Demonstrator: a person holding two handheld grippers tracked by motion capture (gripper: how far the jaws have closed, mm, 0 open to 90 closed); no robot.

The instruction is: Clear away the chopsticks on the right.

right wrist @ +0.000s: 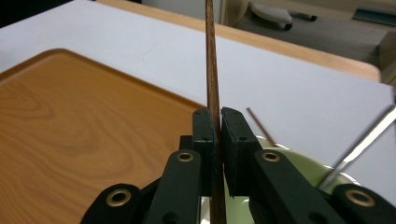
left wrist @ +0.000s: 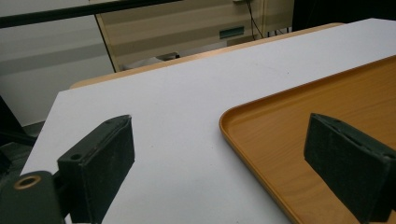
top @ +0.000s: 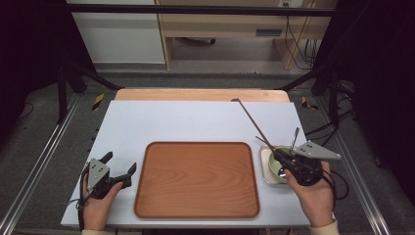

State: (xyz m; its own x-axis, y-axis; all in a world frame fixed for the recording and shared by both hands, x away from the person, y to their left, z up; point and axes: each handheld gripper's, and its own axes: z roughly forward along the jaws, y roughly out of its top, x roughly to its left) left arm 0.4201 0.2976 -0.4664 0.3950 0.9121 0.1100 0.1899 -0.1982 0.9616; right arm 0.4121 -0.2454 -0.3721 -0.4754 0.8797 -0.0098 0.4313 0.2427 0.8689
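A brown wooden tray [top: 196, 179] lies at the middle front of the white table [top: 195, 120]. Right of it stands a pale green bowl [top: 272, 164] with a metal utensil handle [top: 294, 139] leaning out of it. My right gripper [top: 281, 156] hovers over the bowl, shut on a long dark wooden chopstick [top: 249, 119] that points up and away; the right gripper view has the chopstick [right wrist: 212, 70] pinched between the jaws, with a second chopstick [right wrist: 261, 127] beyond. My left gripper [top: 120, 168] stands open just left of the tray [left wrist: 299, 140], with nothing between its fingers.
The white board rests on a wooden tabletop [top: 200, 94] whose far edge shows. Metal rails [top: 39, 161] and a dark frame flank the table. Cables [top: 301, 39] hang at the back right by a cabinet [top: 220, 22].
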